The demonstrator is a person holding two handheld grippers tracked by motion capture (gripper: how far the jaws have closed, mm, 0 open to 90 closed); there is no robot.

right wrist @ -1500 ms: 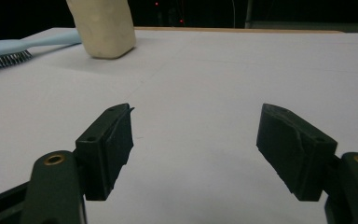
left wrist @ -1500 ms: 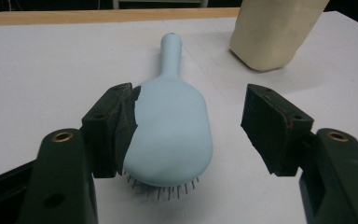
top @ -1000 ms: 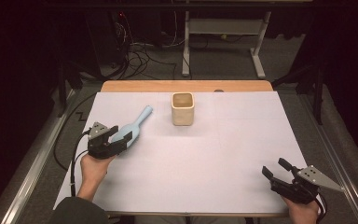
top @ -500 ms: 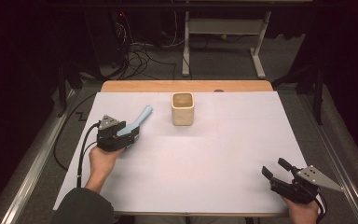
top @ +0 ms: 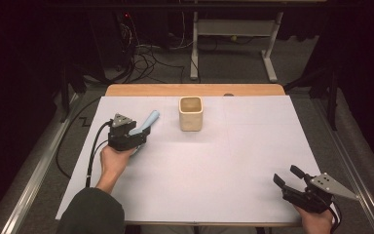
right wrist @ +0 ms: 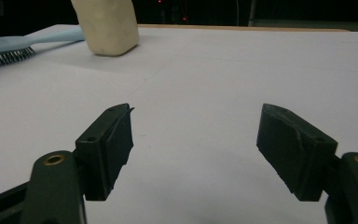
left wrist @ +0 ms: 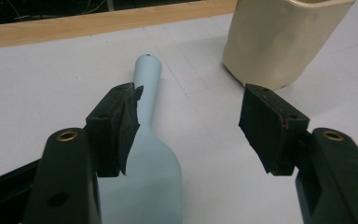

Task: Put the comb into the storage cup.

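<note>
The left gripper (top: 135, 137) sits farther up the table than a second ago, closer to the cream cup (top: 191, 113). More of the light blue brush (top: 145, 123) now lies under its open jaws.

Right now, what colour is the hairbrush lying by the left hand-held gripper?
Pale blue: the hairbrush shows best in the left gripper view.

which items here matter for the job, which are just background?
In play:
- light blue brush, under the open left gripper
- cream cup, beside it

Background:
- right gripper, open over bare sheet
- cables and desk frame on the floor behind
</note>
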